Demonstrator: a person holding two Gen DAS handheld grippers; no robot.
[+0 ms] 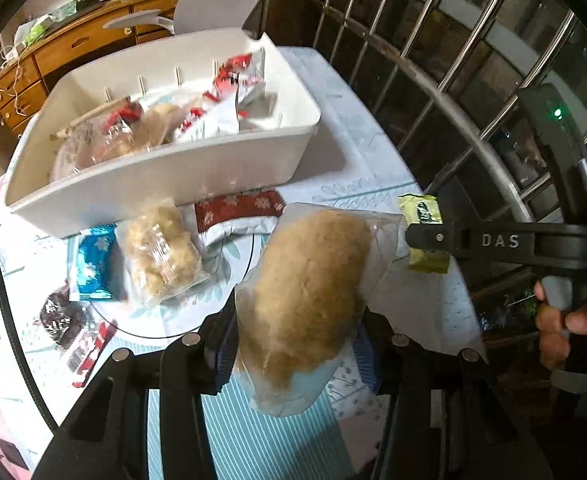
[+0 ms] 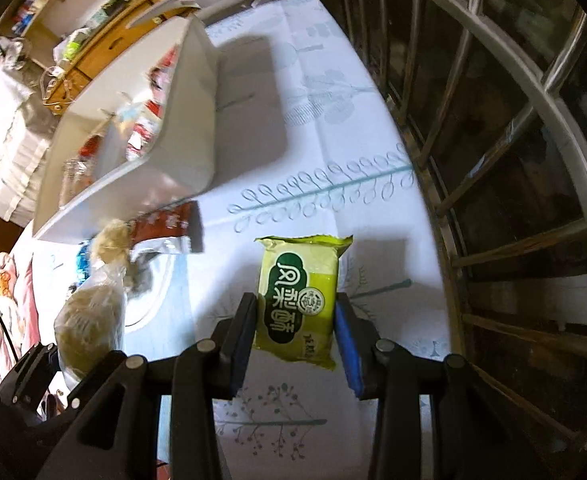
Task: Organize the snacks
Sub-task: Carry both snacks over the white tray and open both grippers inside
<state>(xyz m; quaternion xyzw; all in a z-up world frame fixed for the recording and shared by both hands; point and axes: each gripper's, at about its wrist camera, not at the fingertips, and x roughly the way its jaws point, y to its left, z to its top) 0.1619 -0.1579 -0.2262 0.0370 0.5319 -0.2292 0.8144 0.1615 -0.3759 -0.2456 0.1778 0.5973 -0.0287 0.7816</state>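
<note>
Left wrist view: a clear bag of tan floss bun (image 1: 309,300) sits between the fingers of the left gripper (image 1: 297,356), raised above the table.
Left gripper state: pinching the clear bag low down, one pad on each side; most of the bag sticks out past the fingertips toward the white bin (image 1: 165,184).
Right wrist view: a green pineapple cake packet (image 2: 297,300) is held upright between the fingers of the right gripper (image 2: 295,344), above the patterned tablecloth (image 2: 313,128).
Right gripper state: pressed onto the packet's two long edges, black pad on one side, blue pad (image 2: 347,348) on the other; the top half of the packet stands clear of the fingertips.
Two grippers: the right one, with the green packet, shows just right of the floss bun in the left view, its handle held by a hand (image 1: 565,320).
Bin: white, lid up, standing on the cloth beyond both grippers; it holds red-and-white packets (image 1: 233,80) and clear bags.
Loose on the table: a second clear bag of tan snack (image 1: 161,252), a blue packet (image 1: 93,264), a red packet (image 1: 237,208) touching the bin's near wall, and a dark packet (image 1: 61,320) near the table edge.
Beyond: metal window bars (image 1: 433,60) to the right, wooden drawers (image 1: 73,44) behind the bin.
</note>
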